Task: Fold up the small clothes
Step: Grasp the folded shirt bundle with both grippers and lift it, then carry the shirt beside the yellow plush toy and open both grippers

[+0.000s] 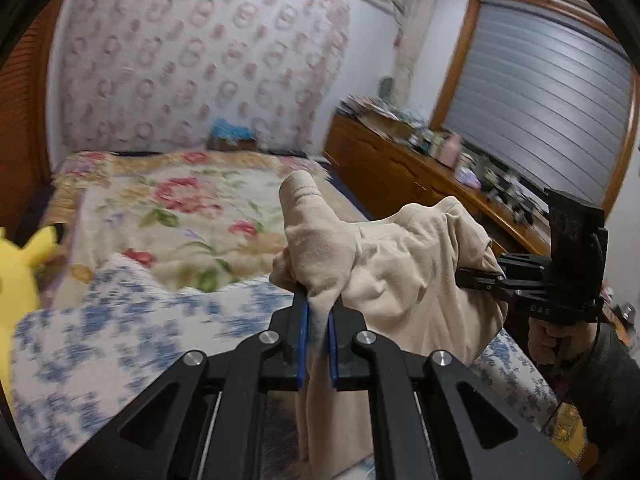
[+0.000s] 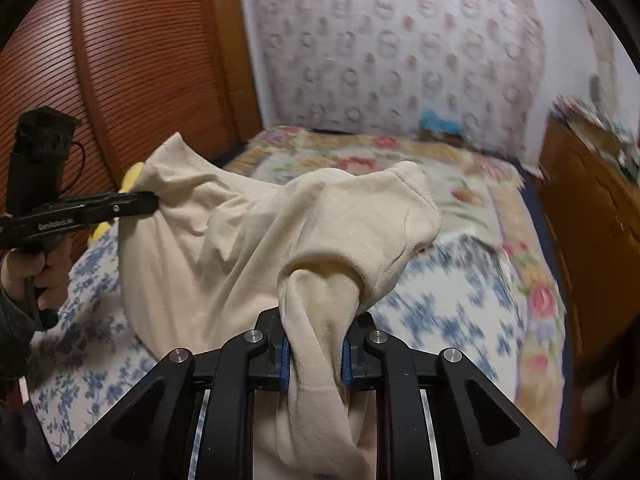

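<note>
A small cream garment (image 1: pixel 404 264) hangs bunched in the air above the bed, held at two spots. In the left wrist view my left gripper (image 1: pixel 318 316) is shut on a fold of its cloth, pinched between the blue pads (image 1: pixel 303 332). My right gripper (image 1: pixel 470 276) comes in from the right and bites the garment's far side. The right wrist view shows the right gripper (image 2: pixel 316 346) shut on a thick roll of the cream garment (image 2: pixel 224 248), while the left gripper (image 2: pixel 146 200) grips its upper left corner. A hemmed edge sticks up in both views.
Below lies a bed with a blue-flowered sheet (image 1: pixel 120 320) and a flowered quilt (image 1: pixel 180 208) farther back. A yellow plush toy (image 1: pixel 16 272) sits at the bed's left. A cluttered wooden dresser (image 1: pixel 400 168) runs along the right under a window blind (image 1: pixel 552 92). A slatted wooden wardrobe (image 2: pixel 132 60) stands left.
</note>
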Demonstrator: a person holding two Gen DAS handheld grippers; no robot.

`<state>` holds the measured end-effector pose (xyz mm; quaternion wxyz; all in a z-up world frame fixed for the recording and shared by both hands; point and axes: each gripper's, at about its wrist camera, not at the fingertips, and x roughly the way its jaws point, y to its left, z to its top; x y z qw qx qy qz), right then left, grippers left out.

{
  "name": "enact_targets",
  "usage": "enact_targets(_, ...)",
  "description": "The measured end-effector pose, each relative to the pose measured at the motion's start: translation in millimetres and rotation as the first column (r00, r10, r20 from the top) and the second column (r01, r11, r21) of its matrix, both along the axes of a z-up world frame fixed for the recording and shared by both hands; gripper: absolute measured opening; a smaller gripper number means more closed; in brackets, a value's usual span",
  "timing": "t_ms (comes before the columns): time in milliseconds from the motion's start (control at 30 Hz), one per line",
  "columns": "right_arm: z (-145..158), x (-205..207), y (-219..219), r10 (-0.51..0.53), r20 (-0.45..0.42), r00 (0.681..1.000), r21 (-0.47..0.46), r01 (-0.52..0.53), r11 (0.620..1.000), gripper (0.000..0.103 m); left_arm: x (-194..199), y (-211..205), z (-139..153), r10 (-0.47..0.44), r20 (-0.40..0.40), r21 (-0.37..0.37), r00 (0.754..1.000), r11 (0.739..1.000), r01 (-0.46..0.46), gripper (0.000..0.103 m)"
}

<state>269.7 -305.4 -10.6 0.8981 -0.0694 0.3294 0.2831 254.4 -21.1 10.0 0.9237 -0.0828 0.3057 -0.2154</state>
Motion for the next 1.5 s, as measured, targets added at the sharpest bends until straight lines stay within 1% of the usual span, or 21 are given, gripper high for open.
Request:
enact_targets(100, 10, 6, 37, 0.086, 0.026, 0.996, -0.019, -0.086, 0.996, 0.016, -23, 41, 1, 0.082, 0.013, 0.001, 0.997, 0.997, -0.082, 0.006)
enact_targets(200, 18, 9, 80, 0.176, 0.045, 0.983, -0.049, -0.173, 0.984, 0.016, -41, 75, -2, 0.155, 0.017, 0.005, 0.988, 0.988, -0.155, 0.006)
enact_targets(367, 25, 17, 164, 0.339, 0.049, 0.939, -0.109, -0.333, 0.937, 0.016, -76, 134, -14, 0.292, 0.016, -0.008, 0.956, 0.956, -0.292, 0.006)
enact_targets(500, 21, 23, 233, 0.456, 0.038, 0.889, -0.181, -0.443, 0.878, 0.016, -92, 170, -34, 0.391, -0.01, -0.007, 0.92, 0.92, -0.391, 0.006)
enact_targets(633, 15, 27, 291, 0.537, 0.032, 0.843, -0.254, -0.513, 0.82, 0.016, -106, 193, -51, 0.465, -0.016, 0.004, 0.885, 0.885, -0.465, 0.006)
enact_targets(733, 13, 29, 330, 0.589, 0.022, 0.808, -0.282, -0.56, 0.779, 0.016, -111, 207, -65, 0.508, -0.037, 0.009, 0.861, 0.861, -0.508, 0.006)
enact_targets(833, 6, 33, 364, 0.629, 0.006, 0.777, -0.306, -0.597, 0.741, 0.016, -115, 218, -79, 0.551, -0.051, 0.035, 0.833, 0.834, -0.55, 0.006)
enact_targets(900, 0, 35, 385, 0.649, -0.003, 0.761, -0.318, -0.616, 0.72, 0.015, -122, 223, -83, 0.571, -0.058, 0.031, 0.819, 0.821, -0.57, 0.006)
enact_targets(1000, -12, 37, 406, 0.663, -0.017, 0.748, -0.32, -0.633, 0.705, 0.015, -127, 227, -92, 0.593, -0.064, 0.039, 0.803, 0.805, -0.591, 0.006)
enact_targets(1133, -23, 44, 427, 0.665, -0.038, 0.746, -0.297, -0.644, 0.705, 0.016, -134, 227, -104, 0.612, -0.093, 0.069, 0.785, 0.791, -0.608, 0.006)
enact_targets(1200, -26, 51, 431, 0.64, -0.044, 0.767, -0.273, -0.625, 0.731, 0.019, -134, 226, -108, 0.62, -0.113, 0.078, 0.776, 0.785, -0.615, 0.006)
enact_targets(1233, -27, 54, 431, 0.617, -0.045, 0.786, -0.265, -0.605, 0.751, 0.029, -134, 227, -112, 0.625, -0.12, 0.084, 0.771, 0.781, -0.619, 0.006)
enact_targets(1267, -28, 62, 429, 0.577, -0.041, 0.816, -0.254, -0.567, 0.784, 0.035, -133, 227, -112, 0.626, -0.125, 0.088, 0.77, 0.78, -0.62, 0.006)
enact_targets(1300, -28, 66, 428, 0.552, -0.037, 0.833, -0.242, -0.543, 0.804, 0.046, -133, 227, -113, 0.629, -0.13, 0.093, 0.767, 0.778, -0.622, 0.006)
enact_targets(1333, -27, 70, 424, 0.534, -0.029, 0.845, -0.225, -0.526, 0.82, 0.048, -133, 228, -114, 0.631, -0.134, 0.091, 0.764, 0.776, -0.625, 0.007)
enact_targets(1433, -24, 81, 411, 0.482, -0.017, 0.876, -0.182, -0.476, 0.86, 0.048, -135, 229, -111, 0.63, -0.128, 0.078, 0.766, 0.776, -0.626, 0.01)
enact_targets(1500, -26, 85, 402, 0.472, -0.039, 0.881, -0.142, -0.472, 0.87, 0.048, -137, 230, -107, 0.636, -0.115, 0.072, 0.763, 0.772, -0.632, 0.014)
